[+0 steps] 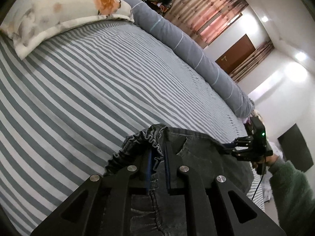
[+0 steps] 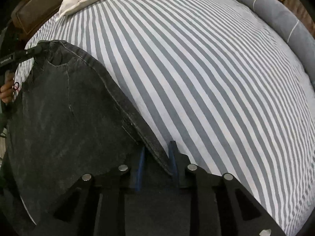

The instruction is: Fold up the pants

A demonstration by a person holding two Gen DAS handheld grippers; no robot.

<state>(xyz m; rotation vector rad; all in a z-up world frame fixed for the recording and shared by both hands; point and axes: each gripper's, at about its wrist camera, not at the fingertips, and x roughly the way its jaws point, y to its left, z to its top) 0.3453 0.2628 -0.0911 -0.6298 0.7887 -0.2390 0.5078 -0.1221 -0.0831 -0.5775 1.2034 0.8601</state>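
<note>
Dark grey denim pants (image 2: 65,106) hang stretched between my two grippers above a striped bed (image 2: 196,68). My left gripper (image 1: 157,155) is shut on the pants' gathered elastic waistband (image 1: 137,141). My right gripper (image 2: 156,153) is shut on the pants' stitched edge (image 2: 157,153). In the left wrist view the right gripper (image 1: 234,147) shows at the far right, gripping the pants (image 1: 196,147). In the right wrist view the left gripper (image 2: 39,49) shows at the far left, at the waistband corner.
A floral pillow (image 1: 59,9) lies at the head of the bed. A long grey bolster (image 1: 187,45) runs along the far side. A wooden headboard (image 2: 33,15) is at the left. Curtains (image 1: 206,5) and a door (image 1: 236,55) are beyond the bed.
</note>
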